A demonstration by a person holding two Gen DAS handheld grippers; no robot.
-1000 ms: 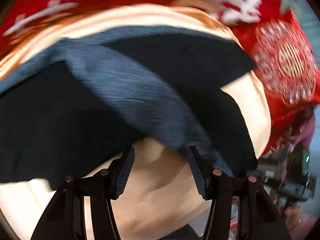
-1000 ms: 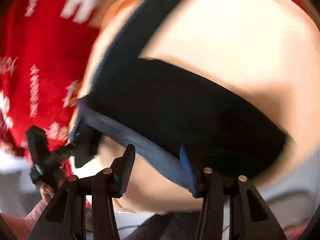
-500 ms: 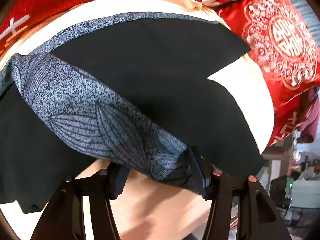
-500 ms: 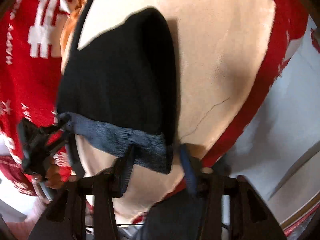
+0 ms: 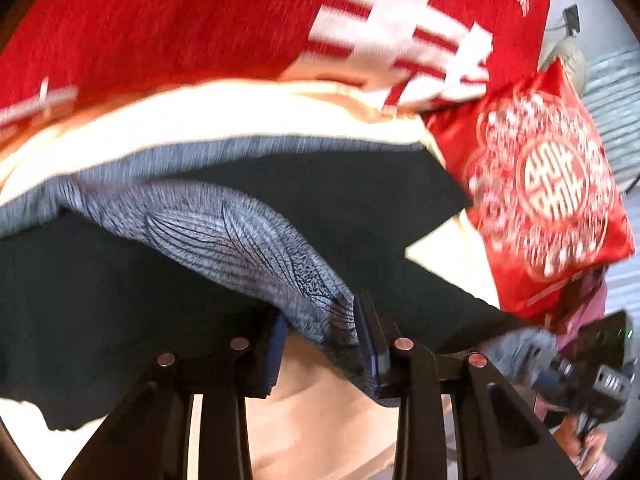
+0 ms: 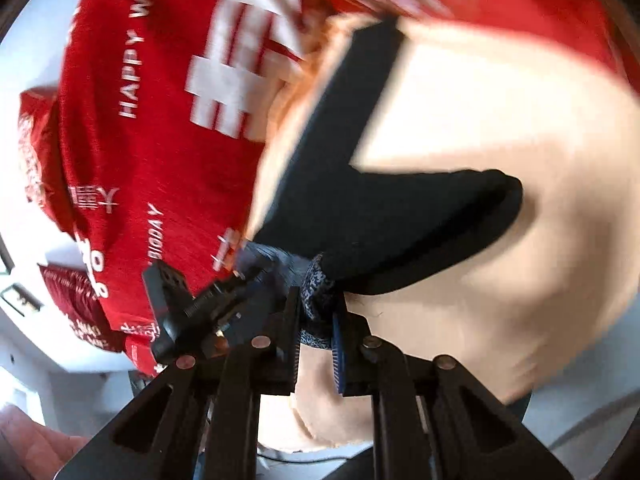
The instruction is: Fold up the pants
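Black pants (image 5: 360,200) with a grey leaf-patterned waistband (image 5: 240,236) lie on a cream sheet (image 5: 320,420). My left gripper (image 5: 322,340) is shut on a bunched fold of the waistband, which arches up from the sheet. In the right wrist view, the pants (image 6: 360,220) spread away with one leg pointing right. My right gripper (image 6: 316,328) has its jaws closing, and the waistband's end (image 6: 316,292) is pinched between the pads. The view is motion-blurred.
A red blanket (image 5: 160,32) with white characters borders the cream sheet (image 6: 520,120) at the far side. A red embroidered pillow (image 5: 552,184) lies at the right. A person's hand (image 5: 588,440) shows at the lower right, and pale floor (image 6: 580,420) beyond the bed's edge.
Both grippers' jaws have narrowed onto the waistband, which earlier lay loosely between open fingers. The waistband has risen off the sheet. The right view has swung toward the red blanket.
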